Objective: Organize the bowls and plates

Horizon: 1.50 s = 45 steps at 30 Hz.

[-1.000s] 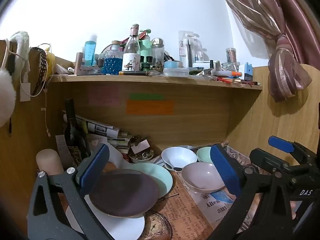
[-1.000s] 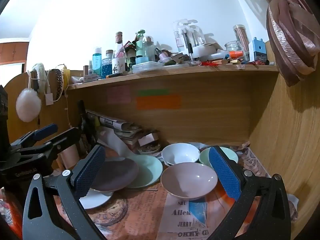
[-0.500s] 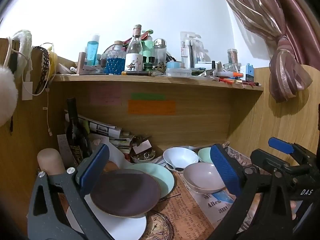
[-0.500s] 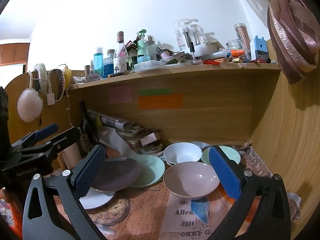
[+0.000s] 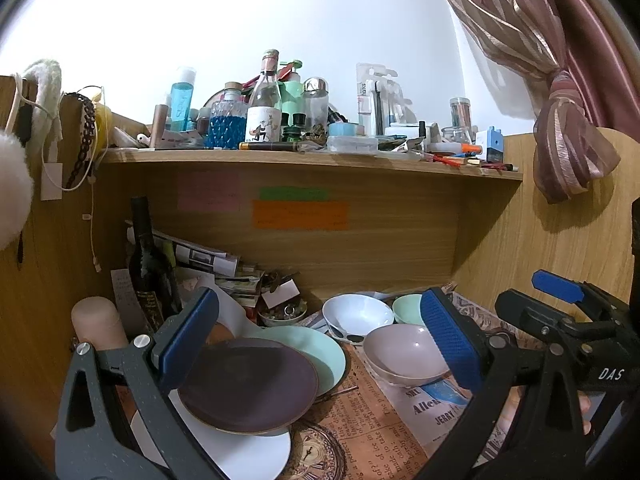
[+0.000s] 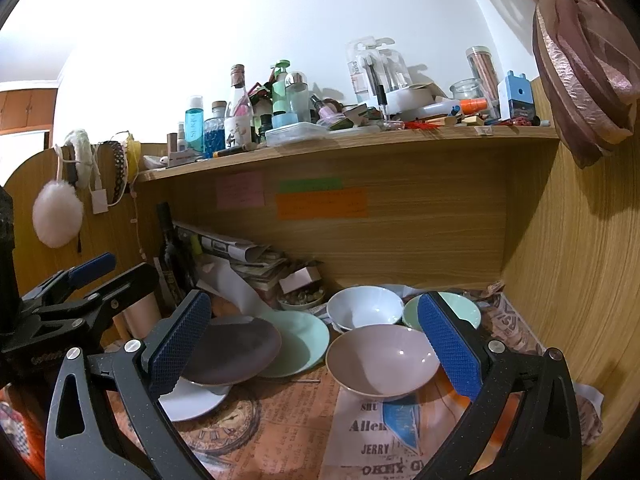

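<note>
- The left gripper (image 5: 320, 342), with blue-padded black fingers, is seen low in the left wrist view; its jaws are spread wide apart and nothing is held between them.
- The right gripper (image 6: 314, 348) fills the bottom of the right wrist view; its jaws are likewise wide apart and empty.
- A dark purple round plate (image 5: 248, 386) is placed at lower left of centre in the left wrist view, lying on a white round plate (image 5: 248, 452) and overlapping a mint green round plate (image 5: 316, 354).
- A pale pink round bowl (image 6: 382, 360) is seen at lower centre of the right wrist view, resting on printed newspaper sheets (image 6: 372, 440).
- Behind it a white round bowl (image 6: 364, 306) and a mint green bowl (image 6: 460, 312) are set side by side, near the back panel.
- A dark glass wine bottle (image 5: 148, 264) is stood upright at the left of the alcove.
- A cluttered wooden shelf (image 5: 312, 158) is seen across the upper middle, loaded with bottles and jars.
</note>
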Motion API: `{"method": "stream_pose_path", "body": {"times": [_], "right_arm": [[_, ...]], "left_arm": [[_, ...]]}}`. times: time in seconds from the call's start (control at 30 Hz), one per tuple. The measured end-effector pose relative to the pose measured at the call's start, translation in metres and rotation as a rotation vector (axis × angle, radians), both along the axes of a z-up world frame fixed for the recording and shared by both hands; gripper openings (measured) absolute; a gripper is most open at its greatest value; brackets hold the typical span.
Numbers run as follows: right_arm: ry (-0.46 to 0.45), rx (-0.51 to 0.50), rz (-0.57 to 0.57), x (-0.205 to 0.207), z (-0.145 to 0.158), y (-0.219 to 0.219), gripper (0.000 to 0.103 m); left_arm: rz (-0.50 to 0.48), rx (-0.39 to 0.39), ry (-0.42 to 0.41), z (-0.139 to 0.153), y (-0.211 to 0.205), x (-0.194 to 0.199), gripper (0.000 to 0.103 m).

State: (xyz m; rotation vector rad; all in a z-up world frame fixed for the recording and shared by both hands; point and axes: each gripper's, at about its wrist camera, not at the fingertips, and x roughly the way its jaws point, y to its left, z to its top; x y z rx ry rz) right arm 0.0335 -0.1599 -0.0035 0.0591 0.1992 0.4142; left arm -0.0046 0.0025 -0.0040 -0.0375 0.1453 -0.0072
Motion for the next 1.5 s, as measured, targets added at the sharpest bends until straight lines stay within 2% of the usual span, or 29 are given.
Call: {"method": "stream_pose_path", "body": {"times": [1.5], "right_arm": [[-0.017, 0.0, 0.001, -0.0041, 0.0007, 0.0008, 0.103]], "left_arm": [[0.016, -0.016, 0.01, -0.0019, 0.0044, 0.0049, 0.103]]}}
